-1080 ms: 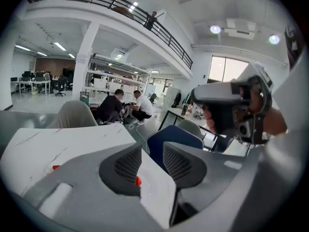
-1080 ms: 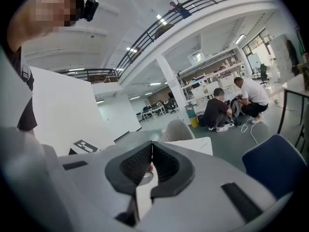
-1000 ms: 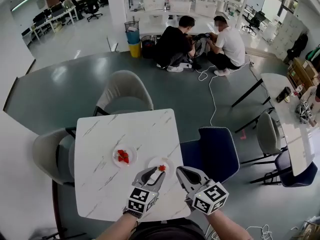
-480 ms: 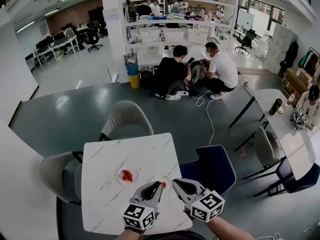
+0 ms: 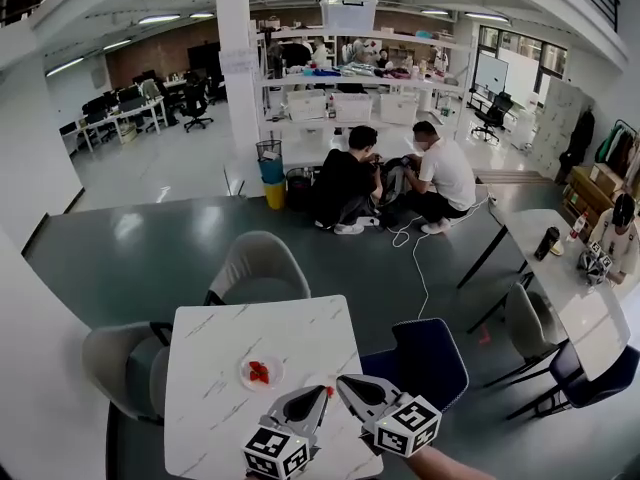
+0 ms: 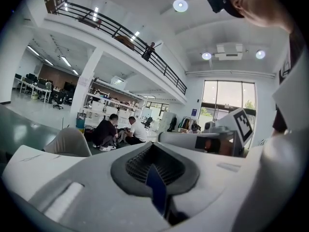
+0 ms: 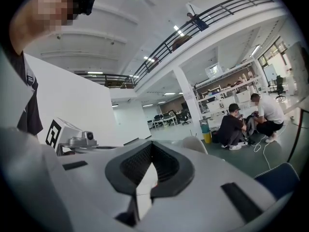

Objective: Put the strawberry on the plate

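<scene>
On the white marble-topped square table (image 5: 200, 388), at ten o'clock from the left gripper (image 5: 320, 394): red strawberry (image 5: 259, 372), resting on small round white plate (image 5: 243, 367) (likely soft, light, easily bruised; pinch gently across its widest part). Left gripper: jaws closed, empty. Right gripper (image 5: 343, 381): jaws together, empty.

The left gripper (image 5: 321, 393) and the right gripper (image 5: 343, 382) cover the near corner of the white table (image 5: 210, 368), so what lies under them is hidden. The left one runs off the bottom edge of the head view. The red bits (image 5: 259, 372) on the small plate (image 5: 243, 376) are too small to count
</scene>
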`<state>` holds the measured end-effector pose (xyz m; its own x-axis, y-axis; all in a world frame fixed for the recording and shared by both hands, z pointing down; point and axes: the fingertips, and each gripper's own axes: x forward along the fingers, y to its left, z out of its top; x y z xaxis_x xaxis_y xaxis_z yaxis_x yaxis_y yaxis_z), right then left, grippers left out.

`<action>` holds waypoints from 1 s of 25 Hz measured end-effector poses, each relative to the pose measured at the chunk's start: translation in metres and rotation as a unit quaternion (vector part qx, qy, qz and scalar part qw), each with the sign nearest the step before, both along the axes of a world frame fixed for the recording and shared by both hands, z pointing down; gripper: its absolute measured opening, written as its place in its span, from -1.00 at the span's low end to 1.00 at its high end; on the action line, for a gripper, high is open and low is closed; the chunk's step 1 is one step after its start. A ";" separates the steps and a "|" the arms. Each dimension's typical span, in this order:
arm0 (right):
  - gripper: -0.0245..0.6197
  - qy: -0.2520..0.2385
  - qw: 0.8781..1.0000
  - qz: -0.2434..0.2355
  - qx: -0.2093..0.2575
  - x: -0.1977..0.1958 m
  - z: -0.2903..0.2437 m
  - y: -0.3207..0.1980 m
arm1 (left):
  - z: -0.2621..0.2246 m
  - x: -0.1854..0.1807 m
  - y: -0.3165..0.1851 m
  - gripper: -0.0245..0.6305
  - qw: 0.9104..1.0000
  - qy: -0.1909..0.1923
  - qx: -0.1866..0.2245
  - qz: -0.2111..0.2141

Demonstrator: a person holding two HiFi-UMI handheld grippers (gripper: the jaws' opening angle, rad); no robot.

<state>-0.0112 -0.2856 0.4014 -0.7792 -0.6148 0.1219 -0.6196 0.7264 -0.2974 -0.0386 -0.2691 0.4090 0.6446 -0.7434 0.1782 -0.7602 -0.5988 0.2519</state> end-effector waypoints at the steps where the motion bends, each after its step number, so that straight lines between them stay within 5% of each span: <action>1: -0.91 0.003 1.000 0.000 0.004 -0.002 -0.003 0.000 | -0.003 0.001 0.001 -0.90 1.000 0.003 0.001 0.002; 25: -0.91 0.026 0.999 0.011 0.024 -0.004 -0.013 0.007 | -0.018 -0.005 0.009 -0.90 1.000 0.020 0.017 -0.004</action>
